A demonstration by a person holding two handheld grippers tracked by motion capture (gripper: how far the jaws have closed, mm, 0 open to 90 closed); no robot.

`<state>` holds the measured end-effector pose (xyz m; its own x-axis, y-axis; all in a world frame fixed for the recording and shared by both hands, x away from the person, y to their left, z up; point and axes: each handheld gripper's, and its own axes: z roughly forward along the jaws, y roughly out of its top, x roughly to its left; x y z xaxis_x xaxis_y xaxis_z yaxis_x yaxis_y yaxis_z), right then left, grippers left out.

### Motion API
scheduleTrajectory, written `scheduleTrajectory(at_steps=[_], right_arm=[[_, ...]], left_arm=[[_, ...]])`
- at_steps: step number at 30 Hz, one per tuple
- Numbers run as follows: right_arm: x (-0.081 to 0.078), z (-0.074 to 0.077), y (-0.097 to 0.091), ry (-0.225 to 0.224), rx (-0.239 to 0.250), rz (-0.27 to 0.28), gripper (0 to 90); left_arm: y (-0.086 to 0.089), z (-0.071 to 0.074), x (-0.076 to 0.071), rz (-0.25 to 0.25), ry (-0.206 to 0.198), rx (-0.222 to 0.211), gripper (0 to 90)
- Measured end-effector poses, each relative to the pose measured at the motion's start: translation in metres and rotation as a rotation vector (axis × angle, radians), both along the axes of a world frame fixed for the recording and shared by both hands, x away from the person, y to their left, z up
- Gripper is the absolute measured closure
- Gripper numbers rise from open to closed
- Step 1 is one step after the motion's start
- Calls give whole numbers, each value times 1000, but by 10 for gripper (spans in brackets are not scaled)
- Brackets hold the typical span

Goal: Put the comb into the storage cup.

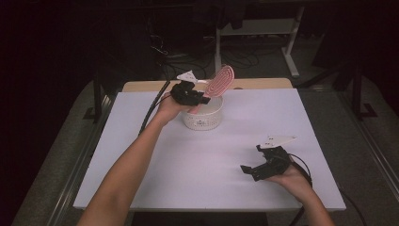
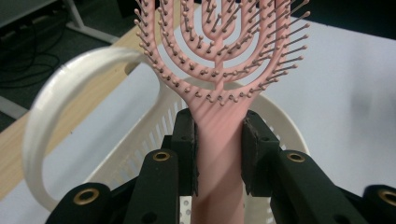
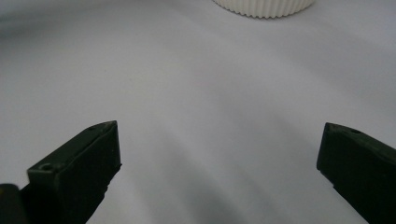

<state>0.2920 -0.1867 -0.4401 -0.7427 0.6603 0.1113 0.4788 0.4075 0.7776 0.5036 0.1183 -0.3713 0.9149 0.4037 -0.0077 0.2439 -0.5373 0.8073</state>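
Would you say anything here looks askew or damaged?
Nothing stands out. The left gripper holds the pink hairbrush by its handle, tilted above the white basket; nothing looks spilled or broken.

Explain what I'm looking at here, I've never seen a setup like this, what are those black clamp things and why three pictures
A person sits at a white table holding a hand-held two-jaw clamp, called a gripper, in each hand. One picture looks down from above; the other two come from cameras riding on each gripper, looking along its black jaws. The left gripper is clamped on the handle of a pink hairbrush, held above a white slotted basket with a hoop handle. The right gripper rests low over the bare table, jaws wide apart, holding nothing.
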Motion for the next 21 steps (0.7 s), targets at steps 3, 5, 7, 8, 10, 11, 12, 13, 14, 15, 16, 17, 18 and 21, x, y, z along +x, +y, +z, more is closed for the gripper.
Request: scheduleTrajectory(at_steps=[3, 5, 7, 8, 10, 11, 12, 13, 14, 15, 16, 17, 18, 21], right_arm=[[0, 0, 0, 1, -1, -1, 0], [0, 0, 0, 0, -1, 0, 0], [0, 0, 0, 2, -1, 0, 0], [0, 0, 0, 3, -1, -1, 0], [0, 0, 0, 2, -2, 0, 0], [0, 0, 0, 2, -2, 0, 0], [0, 0, 0, 2, -2, -1, 0], [0, 0, 0, 2, -2, 0, 0], [0, 0, 0, 1, -2, 0, 0], [0, 0, 0, 1, -3, 1, 0], [0, 0, 0, 2, -3, 1, 0], [0, 0, 0, 2, -4, 1, 0], [0, 0, 0, 2, -3, 2, 0], [0, 0, 0, 2, -3, 2, 0]], left_arm=[[-1, -3, 1, -5, -1, 25, 704], [-2, -5, 1, -5, 2, 27, 704], [-4, -7, 1, -6, 3, 35, 704], [-5, -8, 1, -8, 1, 46, 704], [-7, -10, 0, -9, 3, 52, 703], [-7, -11, 1, -9, 5, 56, 703], [-8, -11, 1, -8, 5, 60, 703], [-8, -12, 1, -7, 8, 59, 703], [-8, -13, 1, -8, 10, 62, 703], [-9, -14, 1, -8, 10, 64, 703], [-9, -14, 1, -8, 11, 70, 703], [-10, -15, 1, -9, 14, 73, 703], [-10, -15, 1, -12, 15, 78, 702], [-11, -17, 1, -9, 15, 97, 700]])
